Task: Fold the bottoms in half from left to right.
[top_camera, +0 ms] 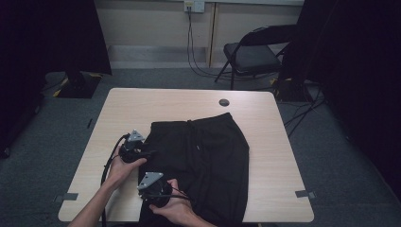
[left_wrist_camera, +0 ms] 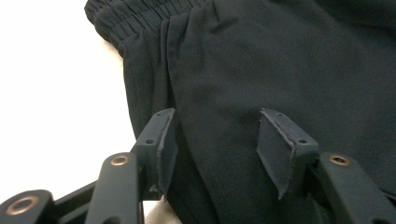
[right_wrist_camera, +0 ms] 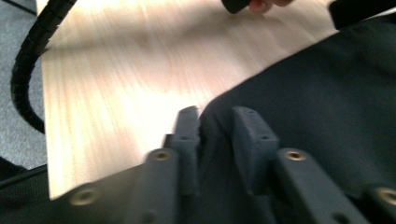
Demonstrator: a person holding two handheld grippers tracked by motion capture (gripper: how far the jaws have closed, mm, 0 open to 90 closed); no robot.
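- black shorts [top_camera: 203, 161] lie near the table's [top_camera: 142, 101] front edge.
- left gripper [left_wrist_camera: 217, 149] spread over the shorts' left side.
- right gripper [right_wrist_camera: 215, 126] pinching the shorts' edge fold.

High view above the table's [top_camera: 265, 142] near edge, facing forward and down, both gripper views close over the black shorts [top_camera: 208, 156], left one toward their waistband [left_wrist_camera: 140, 14], right one at their edge.
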